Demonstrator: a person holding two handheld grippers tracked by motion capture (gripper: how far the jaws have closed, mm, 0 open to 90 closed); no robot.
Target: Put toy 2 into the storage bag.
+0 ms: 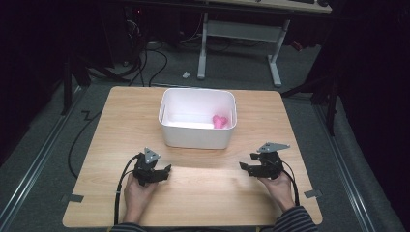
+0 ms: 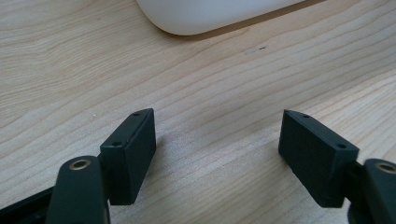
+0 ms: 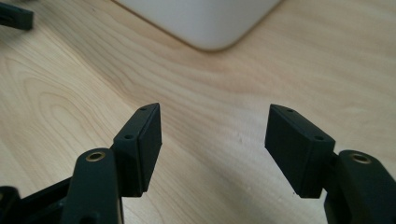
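Wooden table (image 1: pixel 203 193) under a dim room, dark floor and cables all around, legs of another desk up at 12 o'clock. Looks pretty much wrapped up, judging by the layout: pink toy (image 1: pixel 220 121) already sitting inside the white bin (image 1: pixel 196 137), toward its 3 o'clock side, nothing loose anywhere on the tabletop. Probably nothing left except maybe pulling back, or else a reset before grabbing it out again, hard to call from this alone.

Left gripper (image 1: pixel 164 172) parked at about 7 o'clock from the bin, well apart from it, jaws spread wide, holding nothing. Same story in the left gripper view: bare wood grain between the two black pads (image 2: pixel 133 154), bin corner peeking in at the top. Right gripper (image 1: pixel 245 167) at roughly 5 o'clock from the bin, also gaping open and empty, just plain table between its pads (image 3: pixel 142 147).

Count: one bin, one pink toy, two grippers, two hands, one table. Bits of grey tape at the near table edge, two spotted.
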